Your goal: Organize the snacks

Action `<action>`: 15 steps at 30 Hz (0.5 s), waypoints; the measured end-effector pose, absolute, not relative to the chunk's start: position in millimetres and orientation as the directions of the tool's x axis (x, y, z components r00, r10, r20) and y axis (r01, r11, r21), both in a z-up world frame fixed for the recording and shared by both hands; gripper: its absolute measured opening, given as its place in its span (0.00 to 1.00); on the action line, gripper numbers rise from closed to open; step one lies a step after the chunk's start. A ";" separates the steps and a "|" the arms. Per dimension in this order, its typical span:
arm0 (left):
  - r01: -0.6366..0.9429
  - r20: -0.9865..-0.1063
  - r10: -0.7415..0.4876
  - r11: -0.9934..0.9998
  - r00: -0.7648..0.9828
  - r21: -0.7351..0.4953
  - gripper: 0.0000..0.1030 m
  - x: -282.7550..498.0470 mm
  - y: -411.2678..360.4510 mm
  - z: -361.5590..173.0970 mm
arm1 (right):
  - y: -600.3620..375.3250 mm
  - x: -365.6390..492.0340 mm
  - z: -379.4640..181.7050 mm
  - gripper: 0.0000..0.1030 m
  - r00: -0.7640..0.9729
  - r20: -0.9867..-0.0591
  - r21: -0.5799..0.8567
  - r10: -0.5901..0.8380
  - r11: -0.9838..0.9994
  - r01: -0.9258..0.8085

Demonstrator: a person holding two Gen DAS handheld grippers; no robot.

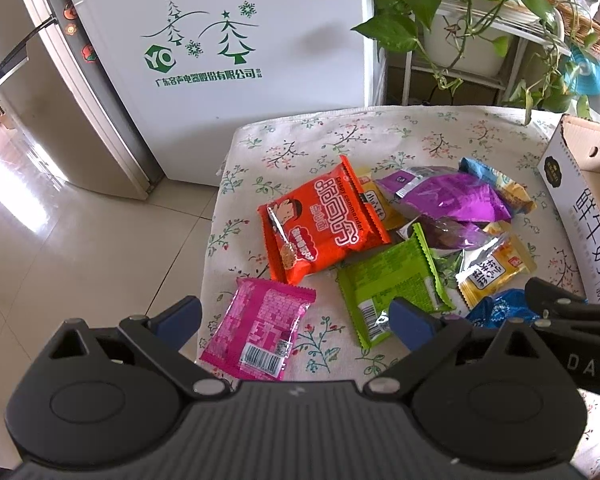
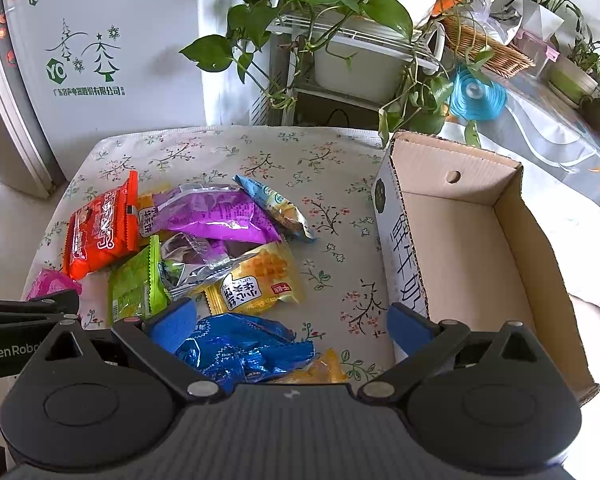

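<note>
At far left stands a fridge point(image 1: 236, 60) whose white side carries green pine trees, snowflakes, a hexagon "YO" logo and a line of Chinese characters; the red sticker near its top is cut off by the frame.

The snacks lie in a loose heap on a floral cloth point(image 1: 320, 132). Leftmost is a pink pack point(image 1: 260, 332), back side up, showing a barcode and a QR code; its small print is too fine to read. The left gripper point(image 1: 294, 318) hovers over it with jaws spread wide, holding nothing.

Next is an orange pack point(image 1: 324, 220) printed "Crispy commander" with large Chinese characters and a cartoon face. A green pack point(image 1: 392, 284) lies just beside it, back up, with a barcode partly hidden by a blue finger pad. Behind them a purple pack point(image 1: 448, 196) overlaps a yellow one that is mostly hidden.

Further right, a waffle pack point(image 2: 256, 284) bears a white label with Chinese characters, and a light-blue-and-yellow pack point(image 2: 276, 208) lies beyond it with a small round logo that cannot be read. A crumpled blue foil pack point(image 2: 244, 346) sits between the open, empty jaws of the right gripper point(image 2: 292, 330); an orange-yellow wrapper beneath it is largely hidden.

The other tool's arm shows "GenRobo", cut off, in the right view, and "DAS" in the left.

At right, touching the cloth, an open cardboard box point(image 2: 512, 216) holds no snacks; large Chinese characters run down its white outer wall, the lowest hidden by the gripper.
</note>
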State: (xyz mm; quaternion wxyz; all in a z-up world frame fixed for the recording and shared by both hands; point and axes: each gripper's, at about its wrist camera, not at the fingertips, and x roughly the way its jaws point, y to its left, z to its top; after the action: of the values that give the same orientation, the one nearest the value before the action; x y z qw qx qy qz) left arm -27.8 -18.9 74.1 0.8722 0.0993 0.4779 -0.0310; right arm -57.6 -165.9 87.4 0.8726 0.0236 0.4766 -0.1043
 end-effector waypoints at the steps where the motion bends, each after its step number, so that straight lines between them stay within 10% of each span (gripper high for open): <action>1: 0.149 -0.840 0.041 0.978 0.541 0.144 0.95 -27.9 -18.8 73.9 | -165.9 -57.6 87.2 1.00 0.524 -0.837 -0.058 -0.159 0.977 0.205; 15: 0.162 -0.847 0.021 0.979 0.532 0.126 0.95 -31.8 -14.3 71.1 | -169.3 -59.7 81.5 1.00 0.537 -0.836 -0.027 -0.115 0.985 0.170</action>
State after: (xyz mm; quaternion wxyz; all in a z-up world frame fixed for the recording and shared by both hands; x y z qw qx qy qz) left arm -31.8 -14.3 71.1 0.8700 0.0951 0.4821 -0.0405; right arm -59.7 -169.3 81.5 0.8761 0.0287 0.4743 -0.0814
